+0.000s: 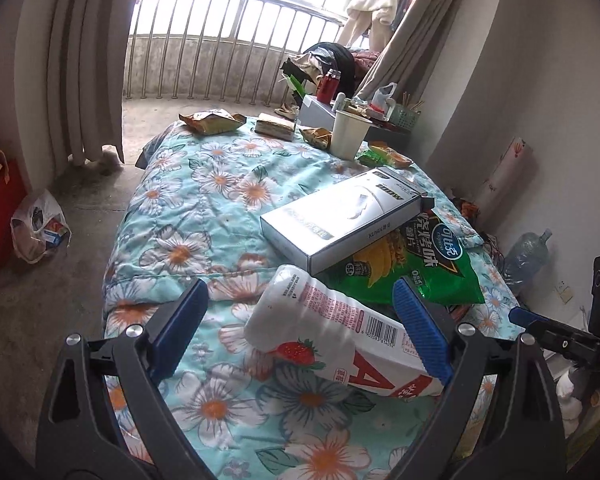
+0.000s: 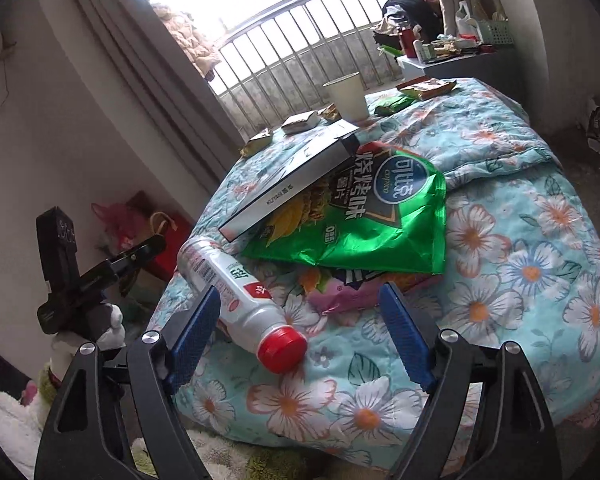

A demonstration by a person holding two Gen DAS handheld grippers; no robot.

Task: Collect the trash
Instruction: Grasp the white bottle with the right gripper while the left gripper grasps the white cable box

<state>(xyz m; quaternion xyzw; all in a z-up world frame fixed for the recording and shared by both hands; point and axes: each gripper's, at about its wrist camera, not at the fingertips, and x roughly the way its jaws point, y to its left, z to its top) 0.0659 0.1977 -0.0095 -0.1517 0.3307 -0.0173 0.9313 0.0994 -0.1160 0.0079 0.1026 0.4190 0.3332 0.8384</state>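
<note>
1. Nearest the cameras lies one white drink bottle with a red cap, on its side on the flowered bed quilt. The left gripper stands wide open around it, its right pad at or very near the label, no squeeze showing.
2. The right gripper is also open, empty, with the bottle's cap end between its pads.
3. Judging by this, collecting has barely begun: nothing is held and all visible litter lies on the bed.
4. Counted there: one bottle, one grey box lying on one green chip bag, one pink wrapper under that, one paper cup, roughly five small snack packets at the far end.
</note>
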